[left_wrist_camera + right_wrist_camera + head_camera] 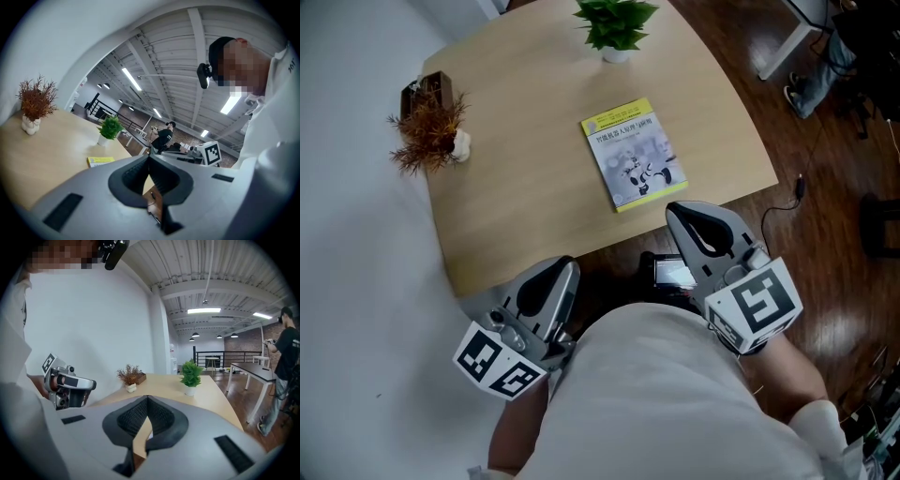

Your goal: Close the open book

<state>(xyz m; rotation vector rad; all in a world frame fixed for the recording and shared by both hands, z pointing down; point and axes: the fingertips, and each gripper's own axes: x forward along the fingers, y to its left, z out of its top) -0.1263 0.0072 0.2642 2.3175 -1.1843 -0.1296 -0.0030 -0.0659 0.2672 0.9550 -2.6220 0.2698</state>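
Nearest the wearer, the left gripper (565,266) and right gripper (679,212) hang off the near edge of the table (516,187). Each claw is pressed together at the tips with nothing between, as their own views confirm. At 11 o'clock from the right gripper, the yellow-edged book (634,153) lies flat on the table, cover up, already closed. Further off, a dried red plant (431,131) stands at 10 o'clock beside a wooden box (427,92), and a green potted plant (616,23) at 12. Only the gripper views show a bystander (286,357) beyond the table.
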